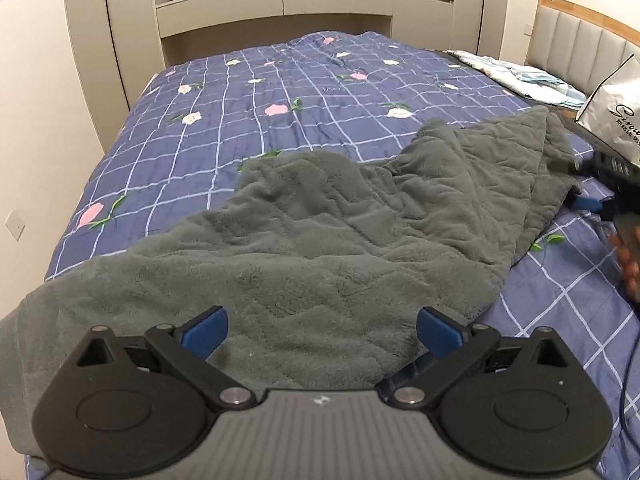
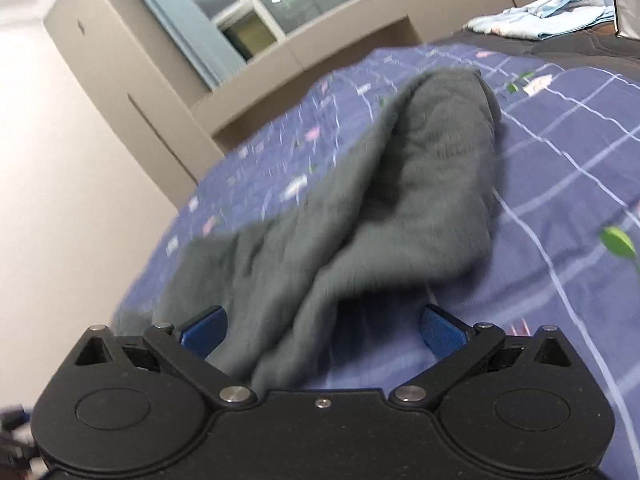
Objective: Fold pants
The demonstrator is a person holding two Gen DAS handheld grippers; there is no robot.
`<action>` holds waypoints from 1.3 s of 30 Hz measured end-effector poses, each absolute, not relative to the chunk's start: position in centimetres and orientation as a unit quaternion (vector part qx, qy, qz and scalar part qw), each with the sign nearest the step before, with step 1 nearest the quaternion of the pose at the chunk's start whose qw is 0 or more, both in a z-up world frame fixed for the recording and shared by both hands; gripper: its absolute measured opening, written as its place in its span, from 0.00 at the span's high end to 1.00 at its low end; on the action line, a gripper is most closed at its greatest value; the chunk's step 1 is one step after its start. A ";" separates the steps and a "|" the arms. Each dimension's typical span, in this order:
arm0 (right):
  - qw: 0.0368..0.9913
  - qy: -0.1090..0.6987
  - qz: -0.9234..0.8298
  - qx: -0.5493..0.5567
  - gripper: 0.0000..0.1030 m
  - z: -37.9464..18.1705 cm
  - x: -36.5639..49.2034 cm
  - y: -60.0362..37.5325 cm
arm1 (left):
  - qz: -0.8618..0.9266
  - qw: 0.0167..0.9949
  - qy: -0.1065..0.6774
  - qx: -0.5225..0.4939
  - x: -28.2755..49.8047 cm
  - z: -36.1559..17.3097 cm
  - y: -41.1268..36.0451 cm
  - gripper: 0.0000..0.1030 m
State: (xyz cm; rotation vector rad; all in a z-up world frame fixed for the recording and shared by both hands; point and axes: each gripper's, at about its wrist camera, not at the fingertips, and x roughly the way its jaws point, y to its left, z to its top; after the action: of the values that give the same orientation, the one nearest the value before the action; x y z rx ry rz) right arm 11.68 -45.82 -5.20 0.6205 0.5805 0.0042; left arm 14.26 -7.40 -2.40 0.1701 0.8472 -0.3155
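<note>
Grey fleece pants (image 1: 328, 232) lie spread and rumpled across the blue checked bedspread (image 1: 248, 92), one leg reaching toward the right. My left gripper (image 1: 322, 330) stands open low over the near part of the pants, with nothing pinched between its blue pads. In the right wrist view, which is tilted and blurred, the same pants (image 2: 360, 208) run away in a folded ridge. My right gripper (image 2: 323, 330) is open too, the cloth lying loose under its jaws. The right gripper (image 1: 600, 196) also shows at the right edge of the left wrist view, blurred, beside the pant leg's end.
A white paper bag (image 1: 616, 108) and a pale blue folded cloth (image 1: 532, 76) sit by the headboard at the right. Built-in cabinets (image 1: 276, 8) and a window stand behind the bed. A wall (image 2: 60, 152) borders the bed's left side.
</note>
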 end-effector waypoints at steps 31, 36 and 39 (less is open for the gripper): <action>0.947 0.234 -0.031 0.219 0.01 -0.5 7.6 -45.5 | -0.135 0.900 0.409 0.070 13.9 -2.2 -5.8 0.01; 0.926 0.223 -0.059 0.300 0.01 -2.6 9.7 -48.4 | -0.131 0.901 0.409 0.064 13.8 -1.9 -5.7 0.01; 0.926 0.173 -0.089 0.325 0.01 -1.8 10.9 -51.1 | -0.129 0.900 0.411 0.065 13.8 -1.8 -5.6 0.01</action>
State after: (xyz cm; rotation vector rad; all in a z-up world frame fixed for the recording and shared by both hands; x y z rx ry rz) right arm 10.91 -51.05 -1.79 0.6661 0.3553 -0.1819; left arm 13.78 -5.57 -1.81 0.1337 0.8500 -0.2677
